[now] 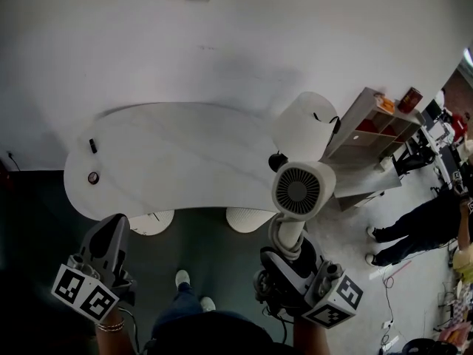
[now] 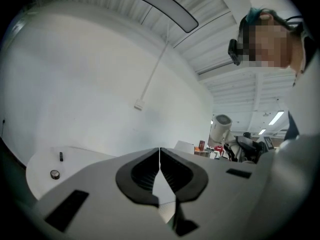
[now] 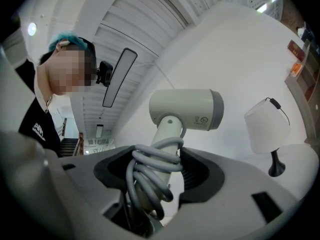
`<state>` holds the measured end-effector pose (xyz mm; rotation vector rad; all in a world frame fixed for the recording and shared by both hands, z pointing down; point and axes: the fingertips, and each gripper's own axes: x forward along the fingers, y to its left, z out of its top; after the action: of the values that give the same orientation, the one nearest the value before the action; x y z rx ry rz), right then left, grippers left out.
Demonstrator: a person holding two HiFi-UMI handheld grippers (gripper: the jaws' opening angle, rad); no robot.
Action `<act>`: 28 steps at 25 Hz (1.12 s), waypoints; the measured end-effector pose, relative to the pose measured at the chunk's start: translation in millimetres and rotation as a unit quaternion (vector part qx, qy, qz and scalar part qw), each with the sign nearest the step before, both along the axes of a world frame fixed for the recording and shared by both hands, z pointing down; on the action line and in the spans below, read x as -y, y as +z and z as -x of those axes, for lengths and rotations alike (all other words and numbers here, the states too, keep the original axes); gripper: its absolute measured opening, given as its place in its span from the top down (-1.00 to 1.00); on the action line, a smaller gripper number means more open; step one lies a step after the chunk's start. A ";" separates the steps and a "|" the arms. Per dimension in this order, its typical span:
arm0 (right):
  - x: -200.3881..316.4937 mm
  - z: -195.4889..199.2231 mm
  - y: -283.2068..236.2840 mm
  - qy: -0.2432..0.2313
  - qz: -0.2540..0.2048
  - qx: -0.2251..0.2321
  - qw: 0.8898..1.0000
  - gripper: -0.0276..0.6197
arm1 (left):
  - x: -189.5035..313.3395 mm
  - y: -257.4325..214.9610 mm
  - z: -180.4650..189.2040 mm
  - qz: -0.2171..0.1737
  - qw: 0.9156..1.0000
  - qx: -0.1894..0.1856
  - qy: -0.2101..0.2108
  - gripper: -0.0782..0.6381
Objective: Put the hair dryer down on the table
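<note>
A pale grey-white hair dryer [image 1: 298, 191] stands upright in my right gripper [image 1: 288, 261], its round rear grille facing up at the head camera, just off the right front edge of the white table [image 1: 170, 161]. In the right gripper view the dryer [image 3: 186, 109] has its cord [image 3: 150, 176] wound round the handle, and the jaws are shut on that handle. My left gripper [image 1: 111, 242] hangs low at the left, below the table's front edge. Its jaws meet with nothing between them in the left gripper view [image 2: 160, 171].
On the table's left end lie a small black stick [image 1: 92, 145] and a small round object [image 1: 93, 177]. A white-shaded lamp [image 1: 304, 124] stands at the table's right end. A shelf unit [image 1: 369, 128] and a standing person [image 1: 414, 228] are at the right. Two round stools [image 1: 247, 219] sit under the table.
</note>
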<state>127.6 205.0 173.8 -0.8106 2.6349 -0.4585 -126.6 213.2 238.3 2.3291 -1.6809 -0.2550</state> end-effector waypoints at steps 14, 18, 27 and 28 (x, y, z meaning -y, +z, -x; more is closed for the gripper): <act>36.3 27.4 -10.2 0.022 -0.006 -0.004 1.000 0.03 | 47.6 -6.6 25.3 0.003 1.000 -0.003 0.029 0.73; 42.4 34.4 -13.1 0.031 -0.008 -0.004 0.999 0.03 | 58.3 -5.7 31.0 0.005 0.999 -0.002 0.038 0.73; 42.8 43.3 -1.2 0.037 -0.030 -0.025 0.999 0.03 | 70.0 1.9 44.4 0.011 0.998 -0.004 0.056 0.73; 43.7 46.0 -1.9 0.039 -0.030 -0.024 0.998 0.03 | 71.4 3.1 46.3 0.012 0.998 -0.004 0.059 0.73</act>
<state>81.6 161.4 171.9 -0.9137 2.6357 -0.3416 -172.9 141.7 241.4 2.3954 -1.5267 -0.2196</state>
